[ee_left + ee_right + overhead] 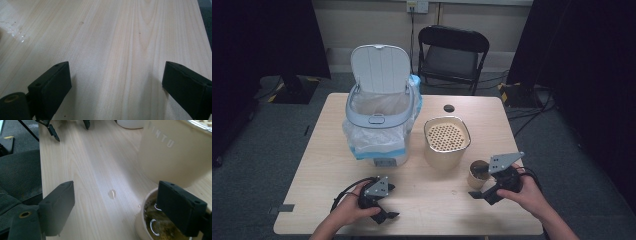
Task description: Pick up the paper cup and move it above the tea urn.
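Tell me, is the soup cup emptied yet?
Not yet. Done: the bin's lid stands open and the strainer pot waits beside it. In hand: the right gripper hovers open by the paper cup, not gripping it. Left: the cup's brownish liquid hasn't been poured out. The left gripper rests open.

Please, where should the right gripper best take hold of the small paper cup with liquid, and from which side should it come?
Probably the side wall of the paper cup, below the rim, coming level from the person's side. It stands upright and open with liquid inside, and the perforated-top container stands close behind. The right gripper has open jaws; keep the cup vertical.
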Tool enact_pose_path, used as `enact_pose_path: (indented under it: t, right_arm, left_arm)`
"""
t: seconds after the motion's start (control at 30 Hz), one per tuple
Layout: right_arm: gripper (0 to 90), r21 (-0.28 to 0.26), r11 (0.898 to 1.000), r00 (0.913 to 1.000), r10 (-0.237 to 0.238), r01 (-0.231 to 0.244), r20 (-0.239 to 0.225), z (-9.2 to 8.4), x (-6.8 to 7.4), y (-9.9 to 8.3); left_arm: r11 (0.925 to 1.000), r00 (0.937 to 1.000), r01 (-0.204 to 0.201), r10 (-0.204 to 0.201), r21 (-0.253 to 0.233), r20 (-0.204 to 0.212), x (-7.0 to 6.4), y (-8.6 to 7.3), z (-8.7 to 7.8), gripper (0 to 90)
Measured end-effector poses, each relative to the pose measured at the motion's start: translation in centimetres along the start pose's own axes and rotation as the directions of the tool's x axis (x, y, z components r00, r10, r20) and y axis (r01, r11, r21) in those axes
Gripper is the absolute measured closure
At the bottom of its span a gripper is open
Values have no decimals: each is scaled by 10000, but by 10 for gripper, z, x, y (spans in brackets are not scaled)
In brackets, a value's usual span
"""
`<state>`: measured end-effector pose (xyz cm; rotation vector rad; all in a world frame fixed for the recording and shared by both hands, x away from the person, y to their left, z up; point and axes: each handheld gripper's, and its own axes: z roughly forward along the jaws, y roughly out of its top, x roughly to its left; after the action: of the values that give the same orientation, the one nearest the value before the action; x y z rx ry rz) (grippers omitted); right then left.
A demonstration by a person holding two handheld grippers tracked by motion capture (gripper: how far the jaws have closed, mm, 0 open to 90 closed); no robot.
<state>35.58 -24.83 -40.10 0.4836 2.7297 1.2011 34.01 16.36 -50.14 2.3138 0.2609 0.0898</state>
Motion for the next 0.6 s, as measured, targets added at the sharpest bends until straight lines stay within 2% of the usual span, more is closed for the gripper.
enact_pose_path:
  t: [0.07, 0.37, 0.47, 0.6]
  right_arm:
    - [150, -36, 10000, 10000, 33, -33, 79, -4, -1, -2]
    - [149, 82, 9998, 9980, 168, -173, 604, -21, -6, -15]
    - [149, -56, 9995, 9970, 315, -312, 705, -28, -9, -20]
    - [149, -156, 9985, 9946, 537, -525, 885, -36, -12, -28]
  left_arm:
    - [9999, 10000, 95, -95, -74, -7, -1, 0, 1, 79]
    - [10000, 10000, 43, -43, -88, 0, -1, 0, 1, 79]
    - [10000, 9999, -80, 80, 44, 98, -1, 1, 1, 44]
    - [10000, 9999, -77, 77, 47, 86, -1, 1, 1, 42]
